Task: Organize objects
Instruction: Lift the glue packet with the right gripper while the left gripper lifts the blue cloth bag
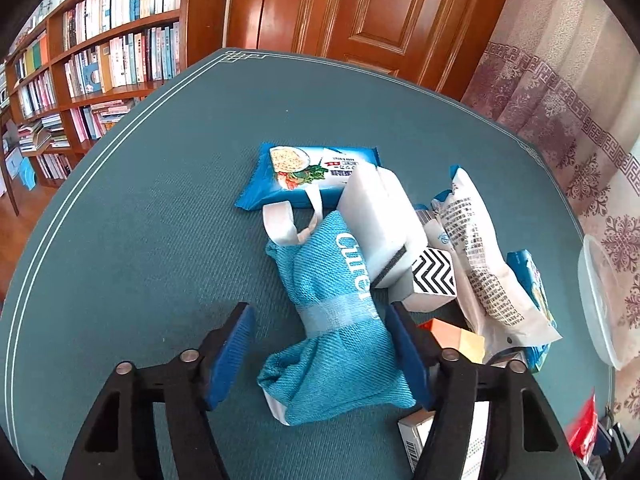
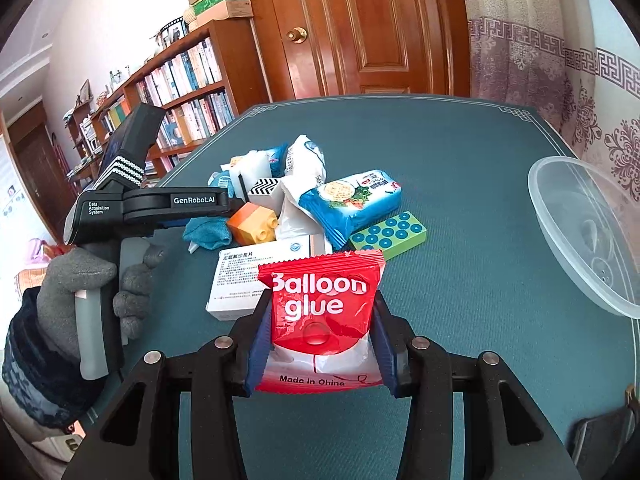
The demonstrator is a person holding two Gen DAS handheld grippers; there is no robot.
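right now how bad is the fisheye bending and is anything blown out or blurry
Left wrist view: table edge bows into an arc, corners go black, teal cloth pouch stays sharp. Right wrist view: ceiling top left washes out white, balloon glue packet reads crisp, clear bowl shows mild glare.

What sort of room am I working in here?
Probably a home study or library: packed wooden bookshelves, a paneled wooden door, patterned curtains, and a table under a teal cloth holding household clutter.
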